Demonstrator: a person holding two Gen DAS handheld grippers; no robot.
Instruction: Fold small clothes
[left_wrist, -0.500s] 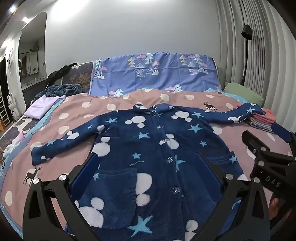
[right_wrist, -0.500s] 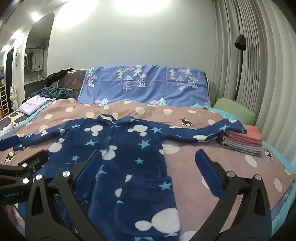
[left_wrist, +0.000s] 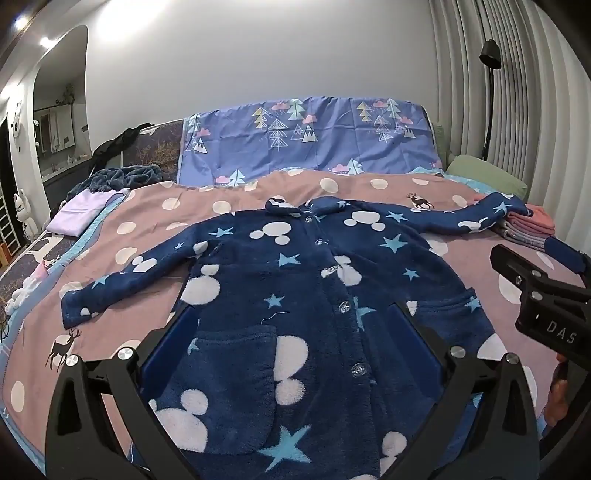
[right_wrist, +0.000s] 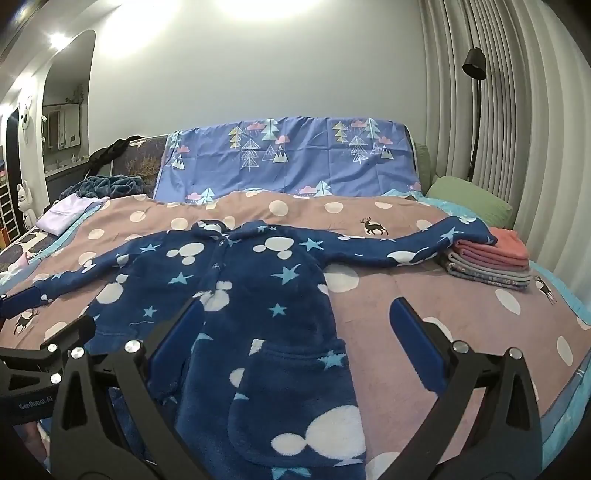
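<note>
A navy fleece jacket (left_wrist: 314, 295) printed with white mouse-head shapes and pale blue stars lay flat and front-up on the bed, buttoned down the middle, collar toward the headboard and both sleeves spread out to the sides. Its one sleeve end (right_wrist: 469, 234) rested on a stack of folded clothes (right_wrist: 491, 264) in pink and grey near the bed's edge by the curtain; the other sleeve lay on the pink polka-dot bedspread (left_wrist: 155, 214) that covered the bed. The left gripper (left_wrist: 291, 350) hung over the lower part of the jacket near a patch pocket, its blue-padded jaws spread wide and holding nothing. The right gripper (right_wrist: 297, 336) hovered over the jacket's side hem, one finger above the fleece and the other above the bare bedspread, jaws equally wide and empty. Each gripper showed at the edge of the other's view. Behind the jacket a blue sheet with tree prints (left_wrist: 306, 136) draped the headboard, a green pillow (right_wrist: 469, 197) lay beside the pleated curtain (right_wrist: 517, 110), and a black floor lamp (right_wrist: 474, 66) stood there.
</note>
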